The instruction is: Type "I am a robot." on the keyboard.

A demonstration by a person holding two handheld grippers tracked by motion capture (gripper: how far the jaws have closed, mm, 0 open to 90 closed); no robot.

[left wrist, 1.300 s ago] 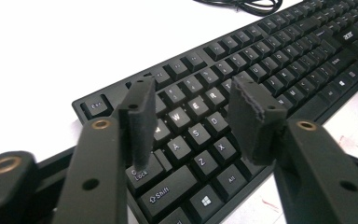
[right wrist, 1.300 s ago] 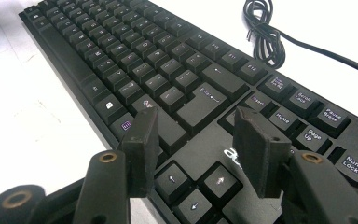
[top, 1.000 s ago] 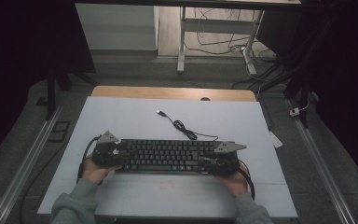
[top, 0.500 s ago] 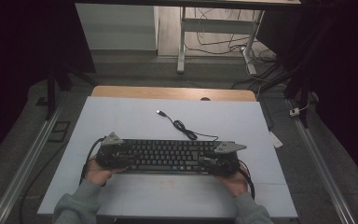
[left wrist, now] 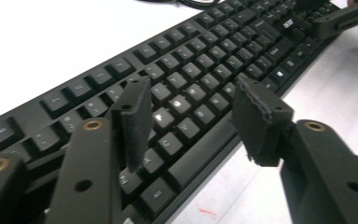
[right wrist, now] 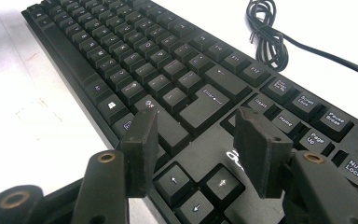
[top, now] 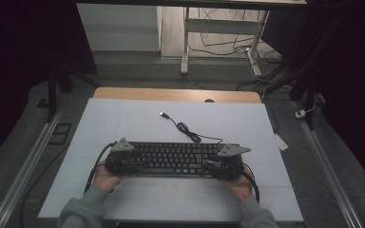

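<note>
In the high view, a black keyboard (top: pixel 173 158) lies lengthwise near the front edge of the white tabletop (top: pixel 123 118), its cable (top: pixel 185 129) curling toward the middle. Both forearms come in from the front edge, the left tongs (top: pixel 123 161) at the keyboard's left end and the right tongs (top: pixel 223 164) at its right end, each pointing inward. In the left gripper view, the left tongs (left wrist: pixel 191 116) hover tilted over the letter keys, jaws apart after just closing a little, nothing clamped. In the right gripper view, the right tongs (right wrist: pixel 196 140) hang open above the arrow keys, pads (right wrist: pixel 142 144) clear of the keys.
</note>
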